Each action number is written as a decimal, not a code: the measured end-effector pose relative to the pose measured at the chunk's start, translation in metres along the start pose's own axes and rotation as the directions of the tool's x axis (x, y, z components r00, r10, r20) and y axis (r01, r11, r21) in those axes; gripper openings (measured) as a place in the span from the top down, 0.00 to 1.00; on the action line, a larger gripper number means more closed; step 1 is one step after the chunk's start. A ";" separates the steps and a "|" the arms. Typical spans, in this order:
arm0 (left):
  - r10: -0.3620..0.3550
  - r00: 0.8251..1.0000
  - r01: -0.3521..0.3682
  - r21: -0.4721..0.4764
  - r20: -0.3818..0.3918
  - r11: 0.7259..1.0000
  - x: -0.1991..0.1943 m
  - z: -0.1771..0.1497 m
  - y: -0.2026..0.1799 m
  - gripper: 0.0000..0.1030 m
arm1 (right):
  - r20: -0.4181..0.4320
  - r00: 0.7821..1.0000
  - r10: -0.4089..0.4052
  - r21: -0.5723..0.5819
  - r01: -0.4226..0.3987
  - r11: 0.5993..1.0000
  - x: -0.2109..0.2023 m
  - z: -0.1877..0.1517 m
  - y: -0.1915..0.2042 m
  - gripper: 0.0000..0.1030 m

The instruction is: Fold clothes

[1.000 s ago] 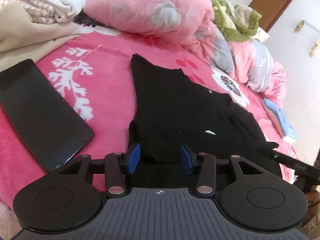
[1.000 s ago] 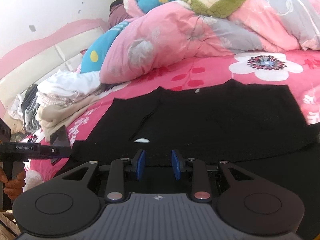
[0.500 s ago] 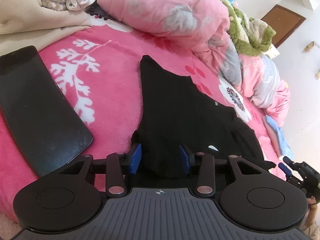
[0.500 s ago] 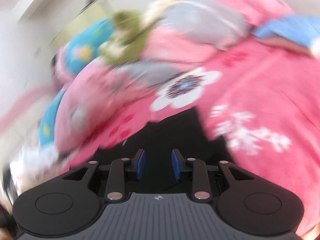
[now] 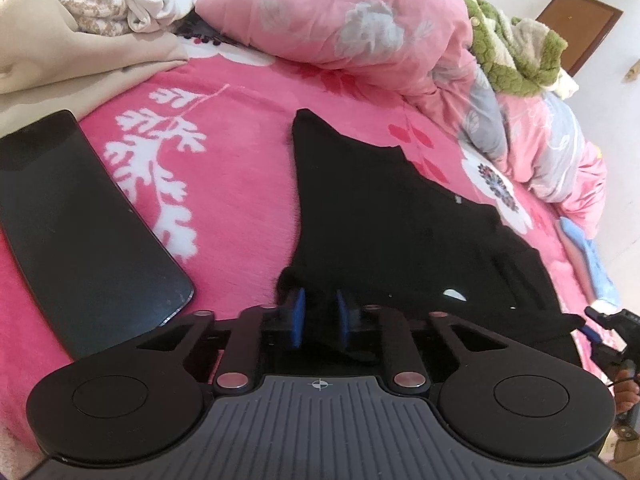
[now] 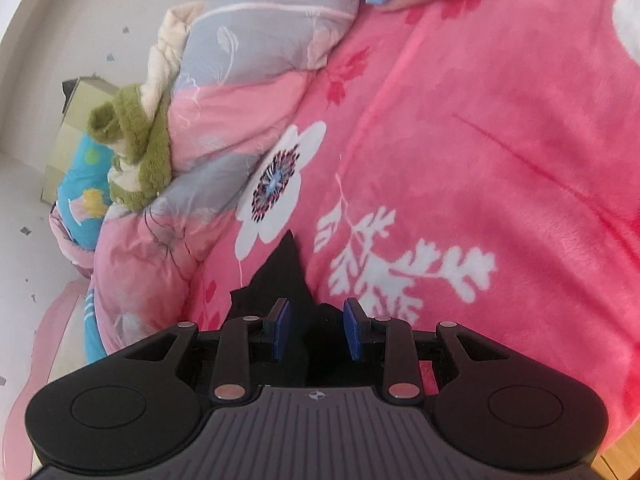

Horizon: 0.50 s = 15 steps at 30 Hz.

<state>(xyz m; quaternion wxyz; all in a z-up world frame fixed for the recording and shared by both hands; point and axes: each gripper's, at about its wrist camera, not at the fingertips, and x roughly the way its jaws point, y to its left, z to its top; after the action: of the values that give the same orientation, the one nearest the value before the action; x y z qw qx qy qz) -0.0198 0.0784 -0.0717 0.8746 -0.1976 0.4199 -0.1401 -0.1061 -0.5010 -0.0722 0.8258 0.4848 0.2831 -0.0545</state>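
Since the earlier frames the left gripper (image 5: 319, 322) has drawn its blue pads from well apart to close together, and the right gripper (image 6: 316, 330) has swung away from the middle of the garment to its far end, with its view rolled to one side. The task item, a black knit garment (image 5: 384, 216), lies spread flat on the pink fleece bedspread with white leaf and flower print (image 5: 236, 184). The left jaws are closing, and a bunched fold of the garment's near corner sits between the pads, which appear to press on it. In the right wrist view a pointed end of the same garment (image 6: 286, 276) runs in between the pads. The right jaws are closing slowly, but clear gaps remain on both sides of the cloth, so this end is judged not yet gripped. Holding the two opposite ends is the probable purpose: it allows the fabric to be lifted evenly and laid over itself in a straight fold. A flat black phone-like slab (image 5: 76, 232) lies on the bedspread to the left of the garment, apart from it. A pink pillow with grey flowers (image 5: 336, 16) lies beyond the garment, clear of the working area.
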 end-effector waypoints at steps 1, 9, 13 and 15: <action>0.003 1.000 -0.003 0.000 0.003 1.000 0.000 0.000 0.000 0.91 | -0.007 1.000 0.007 -0.009 -0.007 1.000 0.001 0.000 0.002 0.75; -0.018 0.999 0.019 -0.017 0.040 1.000 -0.010 0.005 -0.002 0.97 | 0.017 0.999 0.051 -0.063 -0.050 0.997 -0.002 -0.003 0.014 0.96; -0.048 0.996 0.050 -0.035 0.069 0.998 -0.020 0.011 -0.002 0.97 | 0.057 0.994 0.090 -0.083 -0.085 0.993 -0.014 -0.002 0.023 0.96; -0.065 0.994 0.069 -0.048 0.082 0.996 -0.023 0.015 -0.002 0.97 | 0.075 0.991 0.112 -0.095 -0.104 0.990 -0.020 -0.001 0.029 0.96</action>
<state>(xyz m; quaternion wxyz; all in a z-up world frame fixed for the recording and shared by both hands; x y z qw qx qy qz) -0.0219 0.0893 -0.0463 0.8803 -0.2393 0.3809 -0.1506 -0.1126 -0.4892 -0.0401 0.8594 0.4589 0.2250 -0.0162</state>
